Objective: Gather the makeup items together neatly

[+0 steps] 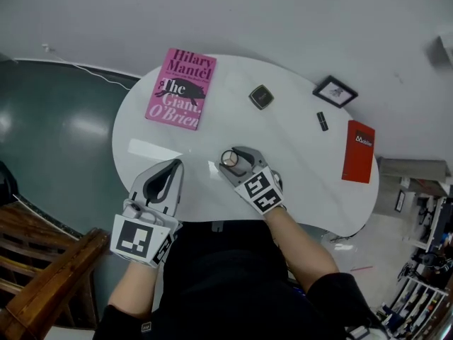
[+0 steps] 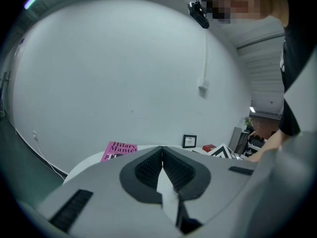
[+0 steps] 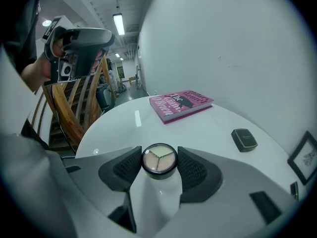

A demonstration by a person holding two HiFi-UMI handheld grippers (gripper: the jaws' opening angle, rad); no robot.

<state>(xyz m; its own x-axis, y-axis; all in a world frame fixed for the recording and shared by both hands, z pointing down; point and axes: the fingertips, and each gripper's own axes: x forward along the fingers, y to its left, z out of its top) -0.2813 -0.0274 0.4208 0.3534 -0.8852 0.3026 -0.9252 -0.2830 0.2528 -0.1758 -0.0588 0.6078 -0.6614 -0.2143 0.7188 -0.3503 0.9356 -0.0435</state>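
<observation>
White counter: gathering barely begun, no two makeup items side by side. Round three-shade palette, lower centre, between fingers of right gripper, spread wide, pads just beside its rim, apparently not pressing. Dark square compact, upper centre, well apart. Small dark tube, probably lipstick, right of centre, also apart. Left gripper, lower left, fingers closed, empty. Left to do, judging by layout: bringing all three together. Non-makeup: pink book, framed picture, red booklet.

I read "Hilary Mantel" and "The Giant, O'Brien" on the pink book lying far left on the table. The red booklet at the right carries white print too small for me to read.
</observation>
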